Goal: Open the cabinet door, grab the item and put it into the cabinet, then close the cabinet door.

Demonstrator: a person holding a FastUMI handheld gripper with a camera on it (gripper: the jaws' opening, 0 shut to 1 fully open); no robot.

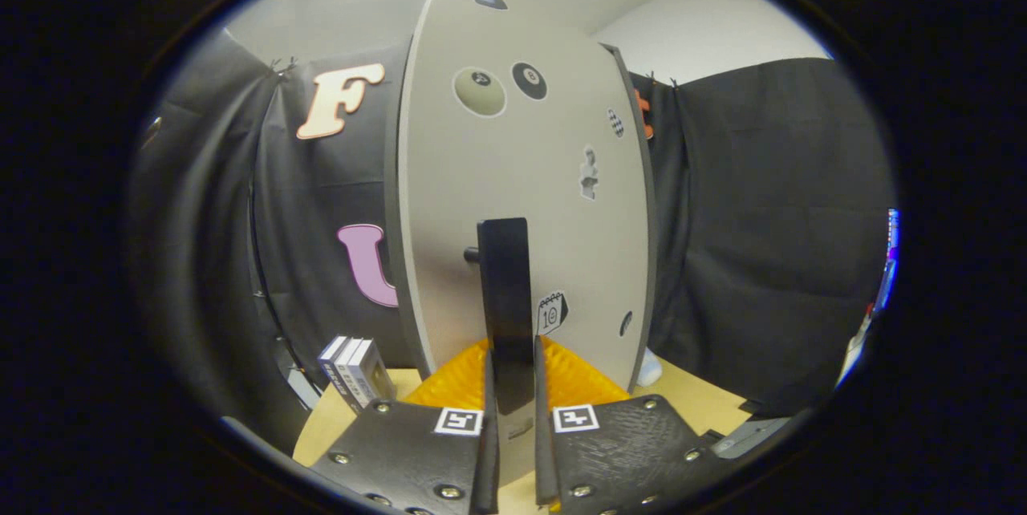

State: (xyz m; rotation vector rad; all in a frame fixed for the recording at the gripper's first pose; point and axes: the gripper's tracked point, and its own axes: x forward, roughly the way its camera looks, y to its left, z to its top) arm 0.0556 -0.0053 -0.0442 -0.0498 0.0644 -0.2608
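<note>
We found the cabinet door (pixel 521 178) at frame centre, its black handle (pixel 505 306) pinched between the gripper (pixel 513 419) fingers. Small boxes (pixel 353 371) stood lower left. We judged a steady, hinge-following arc best, grip kept firm.

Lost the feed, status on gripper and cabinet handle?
Gripper fingers close either side of the black door handle, contact unclear. Cabinet door looks shut. Small boxes left of cabinet. Nothing in the way.
</note>
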